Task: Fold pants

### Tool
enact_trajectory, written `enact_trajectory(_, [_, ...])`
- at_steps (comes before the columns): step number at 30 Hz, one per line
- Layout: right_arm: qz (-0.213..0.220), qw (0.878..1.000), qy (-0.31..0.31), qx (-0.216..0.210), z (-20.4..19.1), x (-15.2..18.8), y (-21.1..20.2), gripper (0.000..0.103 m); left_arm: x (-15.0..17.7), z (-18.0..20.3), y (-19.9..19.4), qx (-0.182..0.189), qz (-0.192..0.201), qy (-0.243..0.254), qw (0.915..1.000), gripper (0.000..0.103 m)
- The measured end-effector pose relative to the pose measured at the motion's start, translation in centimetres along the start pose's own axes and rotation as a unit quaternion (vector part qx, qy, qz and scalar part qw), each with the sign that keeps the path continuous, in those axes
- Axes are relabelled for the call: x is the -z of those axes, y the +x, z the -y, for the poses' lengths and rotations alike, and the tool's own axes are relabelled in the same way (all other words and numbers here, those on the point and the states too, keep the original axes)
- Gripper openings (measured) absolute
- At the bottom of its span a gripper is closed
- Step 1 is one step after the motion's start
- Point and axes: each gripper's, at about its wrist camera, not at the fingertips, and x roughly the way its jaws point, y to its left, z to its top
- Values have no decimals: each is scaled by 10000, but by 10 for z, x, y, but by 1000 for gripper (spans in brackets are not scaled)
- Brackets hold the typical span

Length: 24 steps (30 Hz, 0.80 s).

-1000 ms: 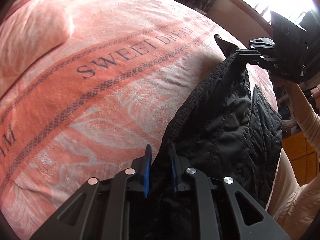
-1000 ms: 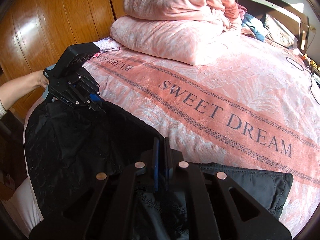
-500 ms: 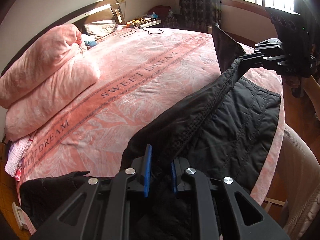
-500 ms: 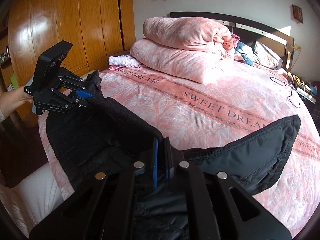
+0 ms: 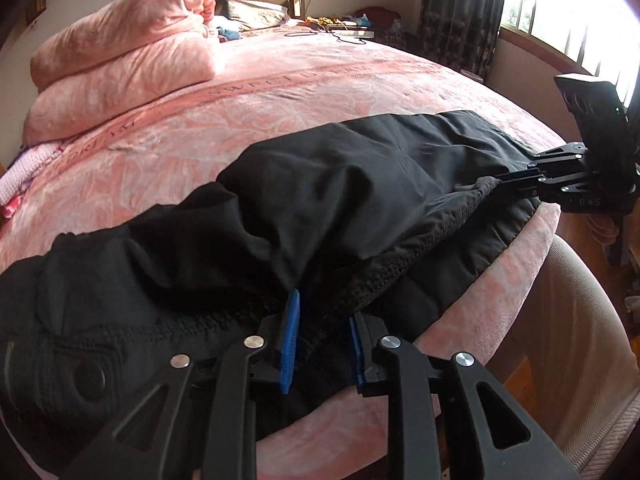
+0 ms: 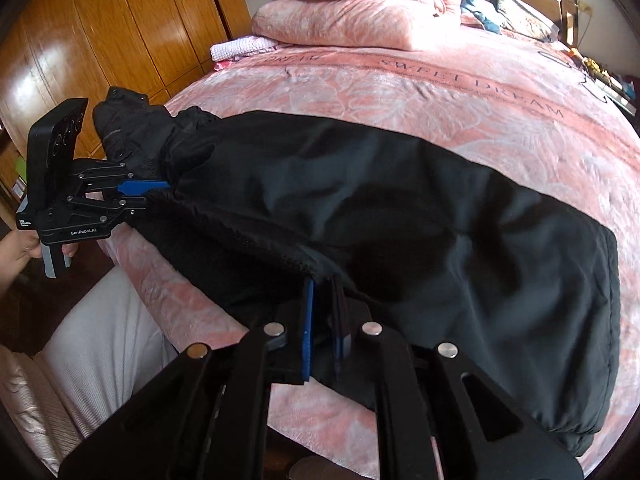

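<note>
Black padded pants [image 5: 340,200] lie folded lengthwise along the near edge of the pink bed, smooth outer side up; they also show in the right wrist view [image 6: 380,208]. My left gripper [image 5: 324,320] has its blue pads a little apart around the pants' waist edge, fabric bunched between them. Seen from the right wrist view, the left gripper [image 6: 160,192] holds the waist end. My right gripper [image 6: 322,308] is shut on the pants' edge near the leg end. From the left wrist view, the right gripper [image 5: 504,184] pinches the far end.
The pink "SWEET DREAM" blanket [image 5: 320,92] covers the bed. A folded pink duvet [image 5: 120,64] is stacked at the headboard. Wooden wardrobe doors [image 6: 100,40] stand to the left. A cable [image 5: 344,36] lies at the far side. My cream-clad torso [image 6: 100,340] is by the bed edge.
Both grippers came down from a raised hold, flipping the pants over and laying them flat on the bed edge. The quilted lining is now mostly covered by the smooth outer side.
</note>
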Motion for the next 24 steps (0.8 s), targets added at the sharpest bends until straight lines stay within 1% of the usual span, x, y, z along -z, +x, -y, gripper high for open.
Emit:
enact_trajectory(1, [-45,10000,47,-13,1,5,3,8,5,-2,4,123,-80,-214,9997,24])
enact_trajectory(3, [-120,9999,104,-17,0,13,6,11,14,-5,10,328,-235,-532,9978,29])
enact_trajectory(4, [-166,9998,124,0,-1,16,8,15,17,-5,12,345,-258,-590,9973,30])
enact_trajectory(5, [-191,9997,144,-3,-1,19,8,18,18,-4,11,344,-219,-608,9973,34])
enact_trajectory(7, [-224,9995,207,-27,-1,22,7,52,17,-5,8,445,-240,-750,9959,52])
enact_trajectory(8, [-164,9995,248,-78,-2,22,4,58,16,-5,4,514,-234,-875,9946,84])
enact_trajectory(9, [-73,9995,282,-96,-3,22,-1,64,15,-6,-2,609,-120,-995,9931,100])
enact_trajectory(11, [141,9991,367,-168,-3,18,-16,64,11,-7,-20,960,228,-1140,9886,99])
enact_trajectory(13, [403,9970,643,-119,6,17,-35,63,6,-9,-31,879,377,-1290,9870,99])
enact_trajectory(15, [675,9910,1154,101,25,19,-57,63,2,-12,-35,785,422,-1426,9858,99])
enact_trajectory(16, [801,9859,1449,255,36,22,-67,63,0,-14,-36,705,448,-1543,9845,99])
enact_trajectory(18, [946,9710,2068,731,63,31,-87,63,-5,-21,-31,627,468,-1795,9806,99])
enact_trajectory(20, [1005,9536,2612,1114,88,45,-102,63,-8,-25,-25,498,496,-2092,9753,99])
enact_trajectory(21, [981,9441,2896,1237,101,52,-106,64,-9,-26,-23,481,529,-2227,9723,99])
enact_trajectory(23, [766,9242,3415,1530,124,68,-109,65,-12,-29,-16,485,533,-2421,9676,99])
enact_trajectory(24, [671,9180,3580,1570,133,76,-107,64,-13,-29,-14,480,520,-2482,9661,99])
